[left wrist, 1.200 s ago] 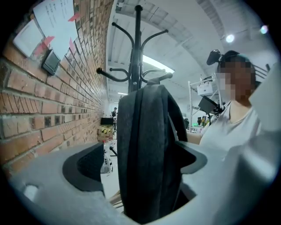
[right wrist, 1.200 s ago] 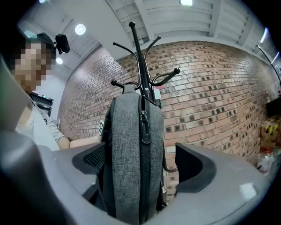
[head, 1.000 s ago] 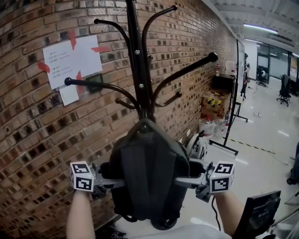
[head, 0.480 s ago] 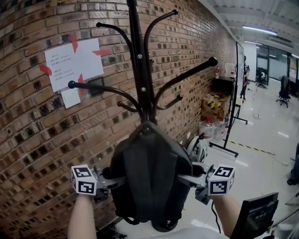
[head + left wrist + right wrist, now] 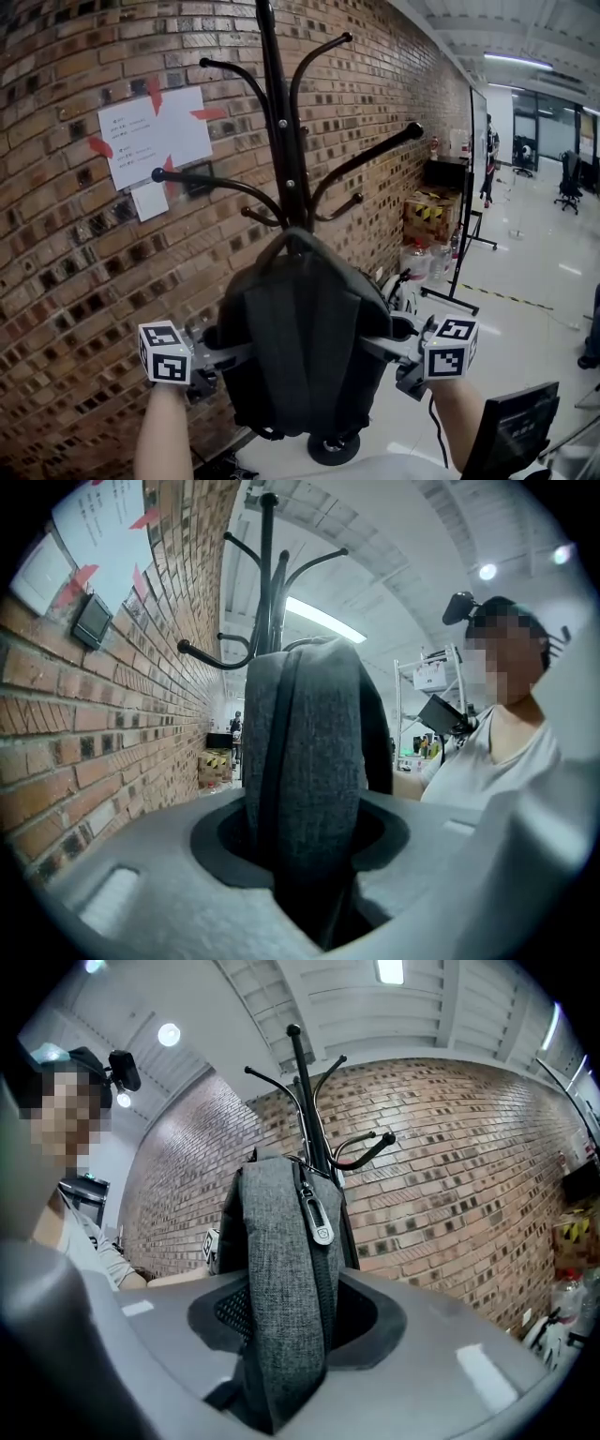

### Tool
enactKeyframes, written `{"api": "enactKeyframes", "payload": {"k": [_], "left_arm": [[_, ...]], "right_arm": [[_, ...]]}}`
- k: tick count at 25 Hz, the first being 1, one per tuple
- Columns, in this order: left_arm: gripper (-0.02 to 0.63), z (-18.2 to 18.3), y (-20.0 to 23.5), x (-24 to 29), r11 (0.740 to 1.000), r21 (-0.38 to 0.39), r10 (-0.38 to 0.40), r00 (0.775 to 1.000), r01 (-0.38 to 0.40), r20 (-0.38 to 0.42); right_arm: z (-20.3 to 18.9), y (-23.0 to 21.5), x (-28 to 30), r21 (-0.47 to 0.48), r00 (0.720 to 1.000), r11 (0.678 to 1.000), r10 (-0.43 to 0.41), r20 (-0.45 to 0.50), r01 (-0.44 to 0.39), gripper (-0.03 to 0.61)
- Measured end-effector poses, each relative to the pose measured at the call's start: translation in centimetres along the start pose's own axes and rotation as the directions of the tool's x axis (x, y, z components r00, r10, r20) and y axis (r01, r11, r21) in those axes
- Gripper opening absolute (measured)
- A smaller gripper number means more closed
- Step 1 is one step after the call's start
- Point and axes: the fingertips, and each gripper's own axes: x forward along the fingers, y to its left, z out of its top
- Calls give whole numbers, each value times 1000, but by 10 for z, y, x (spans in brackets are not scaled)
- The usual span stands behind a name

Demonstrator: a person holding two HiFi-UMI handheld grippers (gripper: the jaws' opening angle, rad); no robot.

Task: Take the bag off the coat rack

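Observation:
A dark grey backpack (image 5: 300,347) hangs in front of the black coat rack (image 5: 281,122), its top loop at the pole below the hooks. My left gripper (image 5: 220,354) grips the bag's left side and my right gripper (image 5: 389,345) grips its right side. In the left gripper view the grey fabric (image 5: 305,761) is squeezed between the jaws of the left gripper (image 5: 309,892), which are still closing. In the right gripper view the zipped edge of the bag (image 5: 281,1269) is pinched in the right gripper (image 5: 281,1372), which is also still closing.
A brick wall (image 5: 84,272) with taped paper notices (image 5: 155,136) stands close behind the rack. The rack's round base (image 5: 333,447) sits on the floor below the bag. Cardboard boxes (image 5: 427,211) and a black frame stand (image 5: 469,234) are to the right, and a dark panel (image 5: 511,431) is at the lower right.
Both grippers have closed onto the bag's sides. The bag's top now sits a little higher against the rack pole than before.

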Motion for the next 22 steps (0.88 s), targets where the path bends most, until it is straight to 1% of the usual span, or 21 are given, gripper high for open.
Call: {"api": "enactKeyframes", "payload": {"k": [6,10,15,22], "left_arm": [[173,-19,-31,-8,999,-33,0,1000,0,7],[173,-36,-66,-16,999,-47,1,1000,0,23],[173,-65,-125,-33,996,-91,15,999,-11,38],[170,-112,-218,-65,984,-174,-24,999,30,39]], "right_arm": [[-19,29,-16,22,1000,1000,2,-13,-1,176],[-36,60,-35,34,1000,999,3,-17,-3,176],[-59,117,-64,44,1000,999,-8,-30,9,176],[-100,213,-108,101,998,994,-27,-64,33,177]]}}
